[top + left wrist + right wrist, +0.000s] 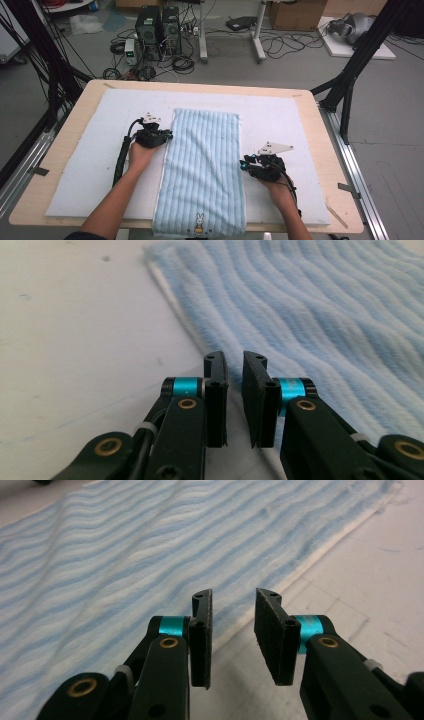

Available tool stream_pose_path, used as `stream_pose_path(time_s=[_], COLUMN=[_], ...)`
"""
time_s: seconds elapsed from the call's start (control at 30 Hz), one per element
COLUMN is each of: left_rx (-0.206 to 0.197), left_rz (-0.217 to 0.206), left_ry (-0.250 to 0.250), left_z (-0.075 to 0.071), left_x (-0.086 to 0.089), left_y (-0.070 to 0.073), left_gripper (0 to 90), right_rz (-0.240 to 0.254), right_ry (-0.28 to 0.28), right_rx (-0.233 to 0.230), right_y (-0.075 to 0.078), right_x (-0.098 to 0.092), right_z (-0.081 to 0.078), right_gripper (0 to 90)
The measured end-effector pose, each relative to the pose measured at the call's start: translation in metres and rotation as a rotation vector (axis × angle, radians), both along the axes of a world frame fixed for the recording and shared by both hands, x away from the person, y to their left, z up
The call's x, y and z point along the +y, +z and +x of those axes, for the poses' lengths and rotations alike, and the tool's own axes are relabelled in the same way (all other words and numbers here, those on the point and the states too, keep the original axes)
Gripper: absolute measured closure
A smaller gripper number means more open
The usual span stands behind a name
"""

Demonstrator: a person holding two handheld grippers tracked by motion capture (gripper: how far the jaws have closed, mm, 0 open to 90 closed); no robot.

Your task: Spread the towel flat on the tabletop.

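Surface: white mat on a wooden table.
Towel: blue striped towel at mat centre, long edges running twelve to six.
Markings: rabbit picture at six o'clock; no readable writing.
Left gripper: at towel's nine o'clock edge, jaws slightly apart, empty.
Right gripper: at three o'clock edge, jaws apart, empty.
Room: bare mat beside both edges.

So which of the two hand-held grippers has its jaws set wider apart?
The right hand-held gripper, at the towel's right edge: its own view shows a clearly wider gap than the left hand-held gripper has.
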State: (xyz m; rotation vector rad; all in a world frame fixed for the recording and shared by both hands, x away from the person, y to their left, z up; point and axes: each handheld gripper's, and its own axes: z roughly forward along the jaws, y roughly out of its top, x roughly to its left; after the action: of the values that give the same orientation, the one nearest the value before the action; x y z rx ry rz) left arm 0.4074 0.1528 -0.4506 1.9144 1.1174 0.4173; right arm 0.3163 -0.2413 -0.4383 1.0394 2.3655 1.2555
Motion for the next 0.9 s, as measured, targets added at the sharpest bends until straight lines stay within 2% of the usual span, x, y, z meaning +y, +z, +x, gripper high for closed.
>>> stream_pose_path(time_s=[0.07, 0.17, 0.2, 0.27, 0.3, 0.4, 0.47, 0.5, 0.53, 0.63, 0.67, 0.73, 0.77, 0.8, 0.87, 0.9], left_rx=[-0.004, -0.008, -0.014, -0.03, -0.028, -0.016, -0.01, -0.006, 0.006, 0.028, 0.032, 0.031, 0.03, 0.026, 0.025, 0.027], left_rz=[0.029, 0.045, 0.066, 0.114, 0.115, 0.099, 0.074, 0.072, 0.054, 0.002, -0.021, -0.026, -0.035, -0.036, -0.031, -0.032], left_ry=[-0.005, 0.005, 0.004, 0.034, 0.043, 0.051, 0.056, 0.07, 0.078, 0.081, 0.076, 0.075, 0.07, 0.069, 0.06, 0.065], left_z=[0.0, 0.0, -0.001, -0.002, -0.002, -0.002, -0.002, -0.001, -0.001, 0.001, 0.001, 0.001, 0.001, 0.0, 0.0, 0.0], left_x=[-0.002, -0.003, -0.004, -0.006, -0.005, -0.002, 0.001, 0.003, 0.004, 0.01, 0.011, 0.011, 0.01, 0.01, 0.009, 0.008], left_y=[0.0, 0.0, 0.0, 0.002, 0.002, 0.002, 0.001, 0.001, 0.001, 0.001, 0.001, 0.002, 0.002, 0.002, 0.002, 0.002], left_gripper=[79.9, 87.1, 87.8, 88.2, 88.3, 88.2, 87.4, 84.1, 77.7, 68.1, 67.0, 65.8, 65.8, 65.8, 66.3, 66.7], right_rz=[0.0, -0.004, -0.007, -0.016, -0.025, -0.045, -0.05, -0.066, -0.08, -0.097, -0.103, -0.135, -0.142, -0.129, -0.143, -0.174], right_ry=[-0.007, -0.021, -0.027, -0.051, -0.072, -0.139, -0.175, -0.191, -0.203, -0.253, -0.261, -0.28, -0.284, -0.289, -0.262, -0.261], right_rx=[-0.001, -0.013, -0.023, -0.031, -0.037, -0.035, -0.035, -0.032, -0.025, -0.003, 0.008, 0.038, 0.054, 0.041, 0.046, 0.035], right_y=[0.0, 0.003, 0.004, 0.006, 0.006, 0.008, 0.01, 0.01, 0.009, 0.004, 0.002, -0.004, -0.007, -0.007, -0.006, -0.005], right_x=[0.0, 0.002, 0.003, 0.005, 0.007, 0.012, 0.016, 0.019, 0.022, 0.03, 0.032, 0.037, 0.039, 0.039, 0.041, 0.044], right_z=[0.004, 0.01, 0.013, 0.02, 0.024, 0.046, 0.063, 0.071, 0.08, 0.103, 0.11, 0.12, 0.125, 0.127, 0.132, 0.134], right_gripper=[68.5, 68.5, 68.6, 69.4, 70.1, 70.2, 70.0, 69.6, 68.5, 65.9, 64.9, 64.9, 66.4, 74.9, 86.2, 86.4])
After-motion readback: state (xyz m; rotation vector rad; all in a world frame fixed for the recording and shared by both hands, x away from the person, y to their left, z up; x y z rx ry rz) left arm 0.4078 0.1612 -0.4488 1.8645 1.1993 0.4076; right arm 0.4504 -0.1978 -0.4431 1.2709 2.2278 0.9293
